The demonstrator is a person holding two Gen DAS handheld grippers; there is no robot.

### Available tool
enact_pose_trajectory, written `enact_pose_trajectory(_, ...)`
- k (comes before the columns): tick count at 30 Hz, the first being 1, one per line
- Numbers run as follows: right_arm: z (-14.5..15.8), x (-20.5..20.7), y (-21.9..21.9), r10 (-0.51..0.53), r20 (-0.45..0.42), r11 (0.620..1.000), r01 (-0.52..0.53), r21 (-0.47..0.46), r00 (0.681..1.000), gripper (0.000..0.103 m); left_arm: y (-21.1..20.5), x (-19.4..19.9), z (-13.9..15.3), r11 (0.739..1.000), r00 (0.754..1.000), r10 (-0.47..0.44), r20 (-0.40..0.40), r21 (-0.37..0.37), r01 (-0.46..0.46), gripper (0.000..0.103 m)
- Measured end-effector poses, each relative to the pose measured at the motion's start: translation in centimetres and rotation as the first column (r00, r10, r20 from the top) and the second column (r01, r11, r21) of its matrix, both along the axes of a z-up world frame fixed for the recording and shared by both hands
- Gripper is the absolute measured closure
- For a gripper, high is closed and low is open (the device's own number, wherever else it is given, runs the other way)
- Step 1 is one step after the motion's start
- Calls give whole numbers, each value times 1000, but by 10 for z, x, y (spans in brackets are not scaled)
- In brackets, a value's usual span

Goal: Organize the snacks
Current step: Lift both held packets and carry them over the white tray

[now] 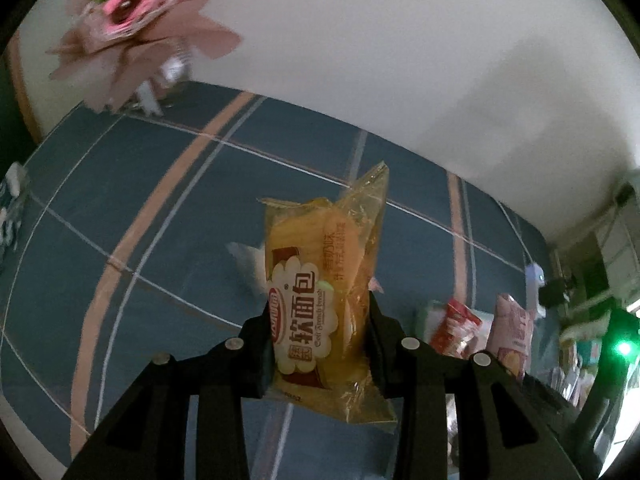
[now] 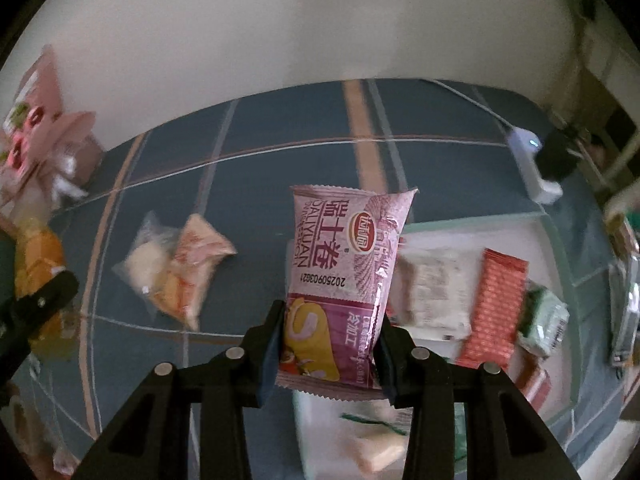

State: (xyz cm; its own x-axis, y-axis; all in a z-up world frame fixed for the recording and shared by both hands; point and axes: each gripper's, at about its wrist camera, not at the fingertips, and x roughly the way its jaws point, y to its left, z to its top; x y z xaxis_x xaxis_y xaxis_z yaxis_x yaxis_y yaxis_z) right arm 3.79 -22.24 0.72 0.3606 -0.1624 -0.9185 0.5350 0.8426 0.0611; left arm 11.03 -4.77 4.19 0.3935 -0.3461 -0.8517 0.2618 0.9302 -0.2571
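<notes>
Both packets hang above the blue cloth (image 2: 280,128), your left gripper (image 1: 320,344) pinching the yellow bread packet (image 1: 324,292), your right gripper (image 2: 330,348) the pink roll packet (image 2: 344,264) near its lower end, so either slick wrapper could, I think, slip out.

Motion-blurred pink bouquet (image 1: 132,12), perhaps paper; snack heap (image 2: 460,288) smeared.

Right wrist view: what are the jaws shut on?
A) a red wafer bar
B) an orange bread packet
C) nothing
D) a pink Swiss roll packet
D: the right gripper pinches the pink Swiss roll packet by its lower end, while the red wafer bar lies beyond it.
</notes>
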Motion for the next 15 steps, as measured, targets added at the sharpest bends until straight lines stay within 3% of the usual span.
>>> enact_pose_trajectory(8,0,-29,-41,-113,-18,994,113,-8,993,60,-66,-38,-2,979,979,-202,-28,-24,201,64)
enact_pose_trajectory(15,2,-53,-70,-192,-11,981,192,13,981,60,-122,-80,-12,932,934,-356,-24,56,357,64)
